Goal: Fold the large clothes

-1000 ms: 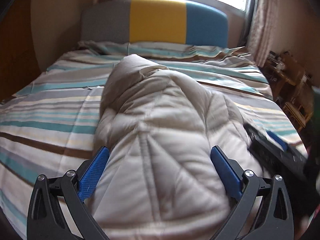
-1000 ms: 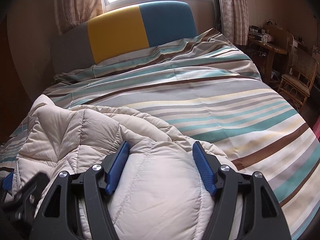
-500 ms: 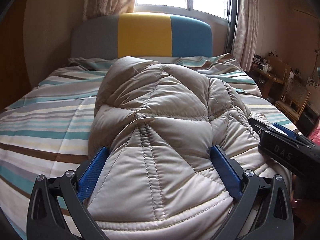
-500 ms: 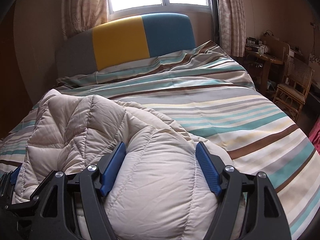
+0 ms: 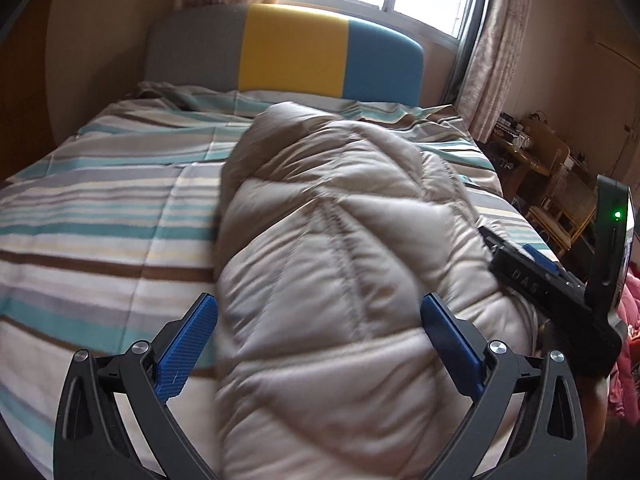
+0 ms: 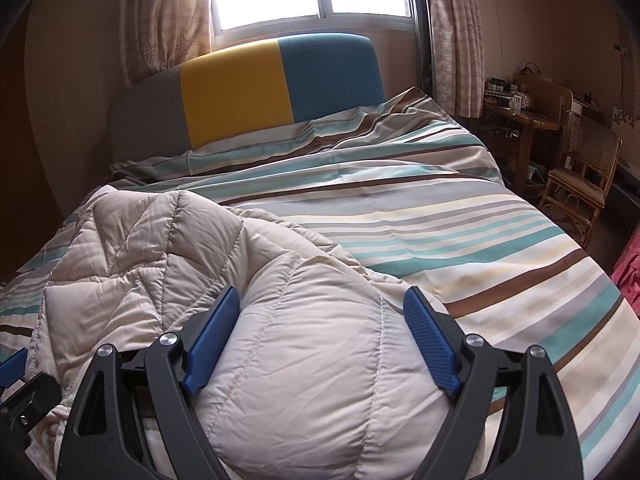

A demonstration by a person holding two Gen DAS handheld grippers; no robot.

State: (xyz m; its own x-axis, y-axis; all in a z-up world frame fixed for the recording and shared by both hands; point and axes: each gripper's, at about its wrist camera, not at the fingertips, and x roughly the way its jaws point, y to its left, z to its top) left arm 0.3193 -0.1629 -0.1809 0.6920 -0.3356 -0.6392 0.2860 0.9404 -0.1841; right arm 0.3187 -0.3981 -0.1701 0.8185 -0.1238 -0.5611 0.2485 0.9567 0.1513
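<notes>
A beige quilted puffer coat (image 5: 340, 248) lies bunched lengthwise on the striped bed (image 5: 100, 216). My left gripper (image 5: 320, 320) is open, its blue pads astride the coat's near end; the left pad (image 5: 188, 344) stands apart from the fabric. In the right wrist view the coat (image 6: 160, 256) fills the lower left. My right gripper (image 6: 320, 328) is open wide with a puffy fold of the coat bulging between its pads. The right gripper's body also shows in the left wrist view (image 5: 552, 292), at the coat's right side.
A grey, yellow and blue headboard (image 6: 256, 92) stands under a bright window. A wooden table (image 6: 520, 120) and a cane chair (image 6: 580, 176) stand right of the bed. Pink fabric (image 6: 628, 272) lies at the far right edge.
The left wrist view has swung left and down, and the coat now sits lower and flatter. The left pad has come off the fabric. The right gripper has barely moved.
</notes>
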